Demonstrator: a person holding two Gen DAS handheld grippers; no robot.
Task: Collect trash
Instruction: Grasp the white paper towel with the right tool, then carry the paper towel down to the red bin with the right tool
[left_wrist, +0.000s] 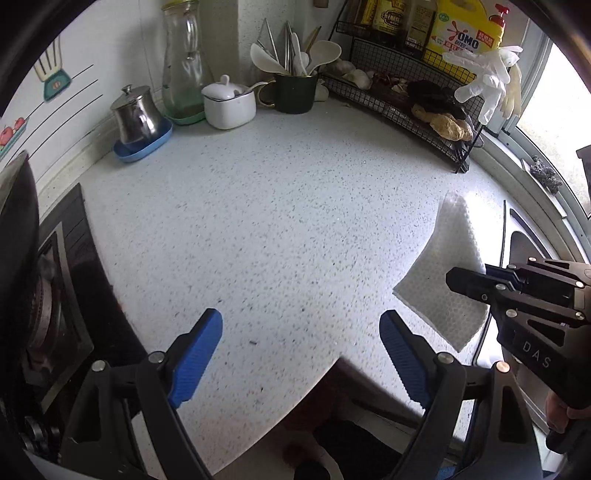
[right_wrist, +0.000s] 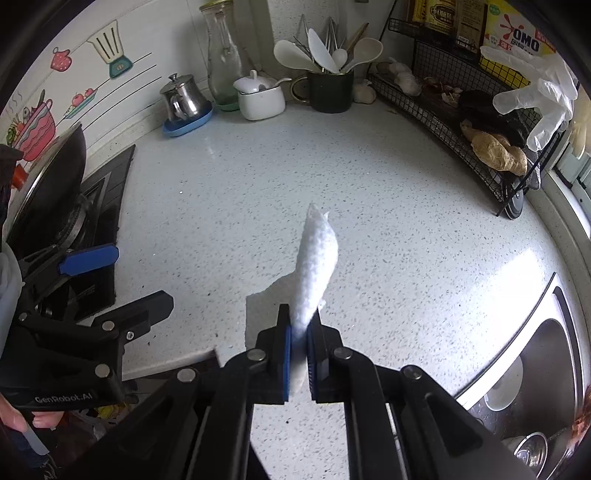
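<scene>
White paper towel (right_wrist: 317, 258), trash item: right gripper (right_wrist: 299, 354) is pinching it fast above the speckled countertop (right_wrist: 406, 221) for disposal; left gripper (left_wrist: 301, 354) is hanging wide, empty.

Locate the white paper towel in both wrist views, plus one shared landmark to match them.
Left wrist: paper towel at right of frame, hanging from the right gripper that enters from the right edge, above the counter.
Right wrist: centre of frame, pinched upright between the shut blue pads.
Shared landmark: dark green utensil cup at the back of the counter.
</scene>
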